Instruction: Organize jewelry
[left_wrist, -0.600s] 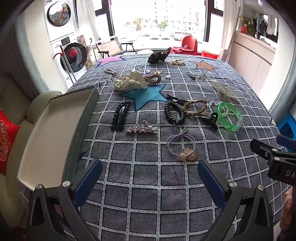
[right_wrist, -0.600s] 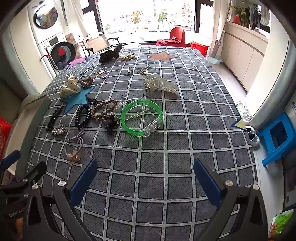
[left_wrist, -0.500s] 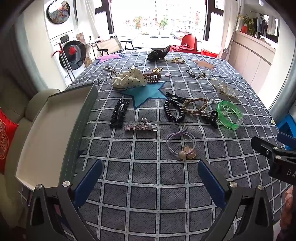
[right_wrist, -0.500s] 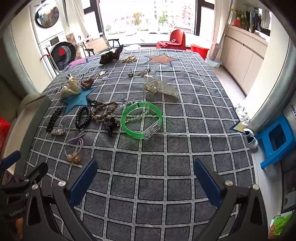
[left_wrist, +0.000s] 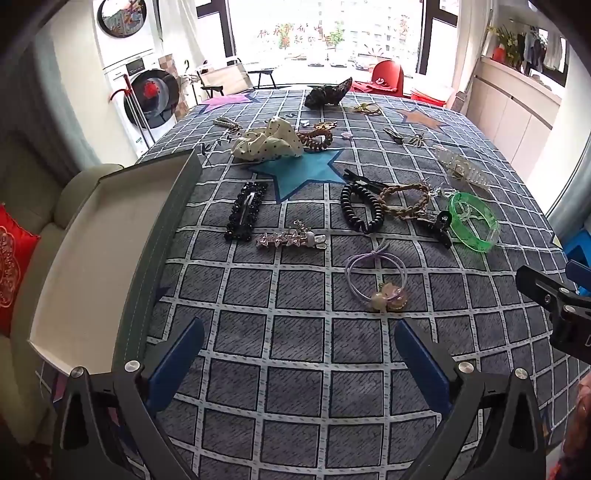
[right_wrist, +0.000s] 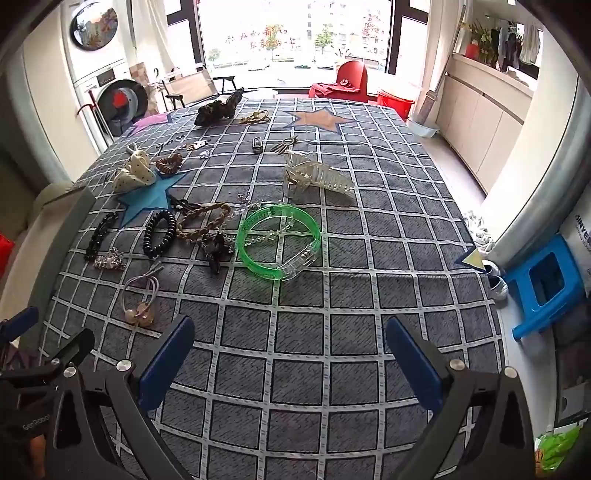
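a: both your tools are hanging over the bare checked cloth (left_wrist: 295, 373), and neither is carrying anything. the left gripper (left_wrist: 299, 350) is standing spread to its widest with nothing between the blue pads, and the right gripper (right_wrist: 290, 349) is doing the same.

b: what is lying closest to you?

a: the lilac hair tie (left_wrist: 375, 275) with the pale charms is sitting just ahead of your left gripper, a little toward its right finger. i'm judging it light and floppy, so you're better off pinching the charm cluster than the thin cord, which is likely to slip out.

b: and for the right side?

a: the green bangle (right_wrist: 279, 242) is lying ahead of your right gripper, slightly left of centre, with a clear bead strand draped across it. it looks stiff and slick, so you're wanting one wall of the ring between the pads, not the whole hoop.

b: where is everything going?

a: probably the open white tray (left_wrist: 70, 273), resting at the cloth's left edge beside your left gripper.
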